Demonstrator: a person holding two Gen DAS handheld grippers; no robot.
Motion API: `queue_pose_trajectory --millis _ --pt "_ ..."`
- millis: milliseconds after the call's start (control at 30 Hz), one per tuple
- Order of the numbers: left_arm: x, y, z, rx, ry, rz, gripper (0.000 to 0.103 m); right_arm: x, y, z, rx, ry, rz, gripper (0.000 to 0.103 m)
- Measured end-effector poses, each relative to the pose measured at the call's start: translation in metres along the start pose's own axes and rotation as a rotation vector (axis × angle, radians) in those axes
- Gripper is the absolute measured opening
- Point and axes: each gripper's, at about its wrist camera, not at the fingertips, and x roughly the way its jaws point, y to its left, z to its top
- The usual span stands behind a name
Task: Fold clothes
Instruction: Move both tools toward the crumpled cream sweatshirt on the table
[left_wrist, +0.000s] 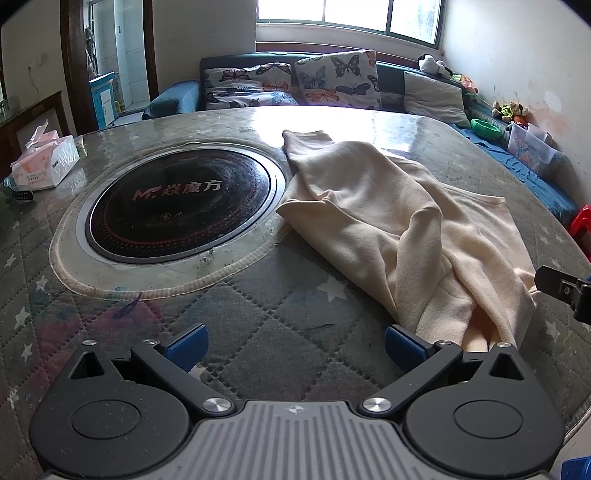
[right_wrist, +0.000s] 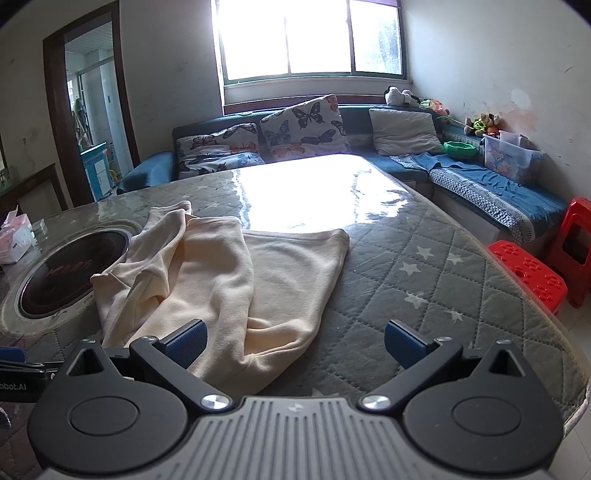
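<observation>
Left tool (left_wrist: 293, 347): blue-padded fingers (left_wrist: 186, 347) spread wide apart, nothing between them, held low over the quilted counter (left_wrist: 258, 317) and aimed toward the far side. Its right finger sits just beside the near end of the cream garment (left_wrist: 369, 206); contact cannot be confirmed.

Right tool (right_wrist: 293, 345): fingers likewise wide apart and empty, level with the counter. Its left pad (right_wrist: 186, 343) overlaps the garment's near edge in the right wrist view; whether it touches is unclear. The tip of the right tool also shows at the right edge of the left wrist view, next to the cloth.

The garment lies crumpled and partly doubled over itself, running from the near edge toward the far middle of the counter, its left part reaching the metal ring of the round black hotplate (left_wrist: 181, 210) set into the surface.

Counter: grey star-pattern quilting under a clear glossy cover, strong window glare on the far half. Tissue box (left_wrist: 46, 160) at far left.

Room: blue sofa with butterfly cushions (right_wrist: 304, 127) beyond the far edge; red plastic stools (right_wrist: 532, 277) off the right edge. Bare counter lies right of the garment.
</observation>
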Motion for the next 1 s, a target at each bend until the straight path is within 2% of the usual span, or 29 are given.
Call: queue_pose_trajectory --millis 1000 --pt "0.0071 -0.0066 0.0033 0.012 0.028 -0.013 0.103 0.0012 0.0021 0.0022 -0.004 -0.005 0.013 0.103"
